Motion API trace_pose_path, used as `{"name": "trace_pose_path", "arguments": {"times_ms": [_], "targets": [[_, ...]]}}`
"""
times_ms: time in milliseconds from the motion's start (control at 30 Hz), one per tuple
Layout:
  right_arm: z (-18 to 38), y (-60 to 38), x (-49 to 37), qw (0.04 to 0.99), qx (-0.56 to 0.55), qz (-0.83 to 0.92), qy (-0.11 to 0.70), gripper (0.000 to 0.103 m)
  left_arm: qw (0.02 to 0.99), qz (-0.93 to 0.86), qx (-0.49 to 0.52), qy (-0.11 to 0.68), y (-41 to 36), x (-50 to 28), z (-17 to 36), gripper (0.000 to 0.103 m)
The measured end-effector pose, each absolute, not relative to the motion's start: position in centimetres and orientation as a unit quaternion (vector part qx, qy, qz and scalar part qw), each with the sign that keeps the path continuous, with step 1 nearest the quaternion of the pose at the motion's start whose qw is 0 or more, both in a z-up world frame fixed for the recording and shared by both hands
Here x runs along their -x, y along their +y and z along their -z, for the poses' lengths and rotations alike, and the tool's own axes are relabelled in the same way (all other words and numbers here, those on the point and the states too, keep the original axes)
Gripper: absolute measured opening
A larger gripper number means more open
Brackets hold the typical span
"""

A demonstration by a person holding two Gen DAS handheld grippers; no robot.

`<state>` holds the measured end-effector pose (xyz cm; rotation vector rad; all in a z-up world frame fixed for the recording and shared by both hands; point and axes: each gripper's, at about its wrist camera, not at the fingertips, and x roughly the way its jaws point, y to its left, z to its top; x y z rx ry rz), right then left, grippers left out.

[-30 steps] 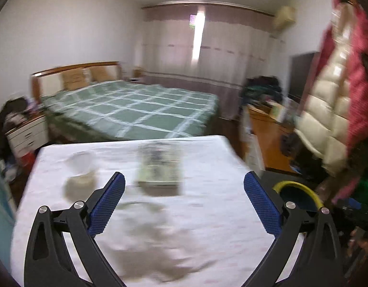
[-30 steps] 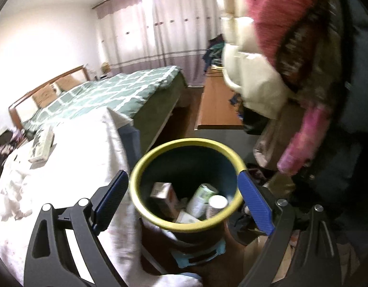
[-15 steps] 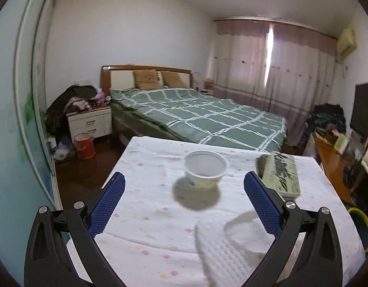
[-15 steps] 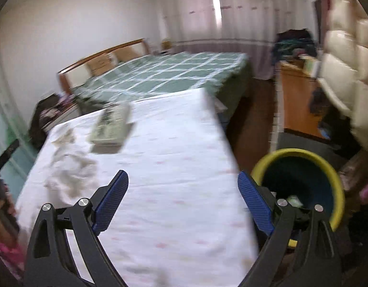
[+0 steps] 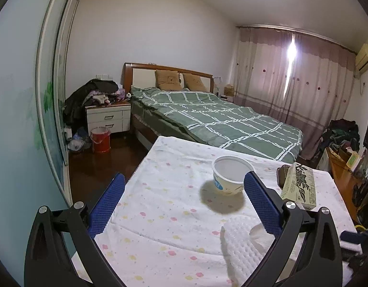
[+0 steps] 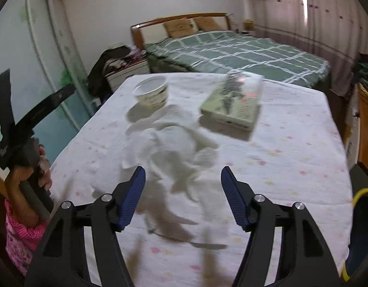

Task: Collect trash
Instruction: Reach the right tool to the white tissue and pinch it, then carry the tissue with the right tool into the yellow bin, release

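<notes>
1. Above the near part of the tabletop (image 6: 291, 148), the right tongs (image 6: 183, 186) have just been closing and stand partly apart with nothing between the pads, pointing down at the crumpled white tissue (image 6: 174, 148) lying just beyond their tips.
2. At the tabletop's left corner, the left tongs (image 5: 184, 202) stand wide apart and empty, aimed across the cloth; in their view a corner of the tissue (image 5: 243, 246) sits near the right finger, partly covered by it and cut off at the frame's bottom.
3. The white paper cup (image 5: 231, 175) stands upright beyond the tissue, close to it; from the left view its right side is hidden behind the finger's blue pad.
4. The flat printed box (image 6: 234, 102) lies to the cup's right; in the right view it is smeared by motion blur and its print cannot be read.
5. The yellow-rimmed bin (image 6: 359, 234) shows only as an arc at the right edge, beside the tabletop; its contents are out of sight.
6. At the left edge, a hand (image 6: 24, 177) grips the left tool's handle, with a pink sleeve cut off below.
7. Behind stands a bed (image 5: 219, 117) with a green checked cover.
</notes>
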<state>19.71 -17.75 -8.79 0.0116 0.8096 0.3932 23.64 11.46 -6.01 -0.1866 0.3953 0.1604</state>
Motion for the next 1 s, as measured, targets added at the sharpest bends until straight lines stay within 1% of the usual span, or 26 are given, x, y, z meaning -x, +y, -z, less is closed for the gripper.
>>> {"name": "trace_pose_path", "arguments": {"times_ms": [200,233,267,300,367,633,767,1000], "targets": [[10.8,-15.8,-21.1,0.884,0.017,-0.193,0.426,0.063,0.973,-0.073,0.087,0.202,10.9,-23.8,6.1,0.098],[11.3,-15.7,-21.5,0.878,0.018,-0.196,0.436,0.058,0.973,-0.072,0.084,0.202,10.7,-23.9,6.1,0.098],[11.6,-15.6,-21.7,0.872,0.015,-0.203,0.446,0.028,0.973,-0.072,0.082,0.202,10.5,-23.9,6.2,0.098],[11.7,-15.7,-22.1,0.863,0.004,-0.212,0.459,0.005,0.973,-0.072,0.082,0.202,10.5,-23.9,6.1,0.098],[10.8,-16.3,-22.2,0.868,-0.007,-0.212,0.45,0.005,0.973,-0.071,0.082,0.204,10.5,-24.0,6.2,0.098],[1.5,-20.0,-22.8,0.912,-0.029,-0.198,0.359,0.005,0.972,-0.068,0.084,0.207,10.1,-24.2,6.3,0.098],[-2.3,-22.1,-22.4,0.927,-0.036,-0.187,0.323,0.005,0.972,-0.068,0.085,0.209,10.1,-24.2,6.4,0.098],[-5.8,-28.0,-20.0,0.946,-0.051,-0.141,0.286,0.005,0.972,-0.064,0.079,0.211,9.7,-24.3,6.5,0.098]]}}
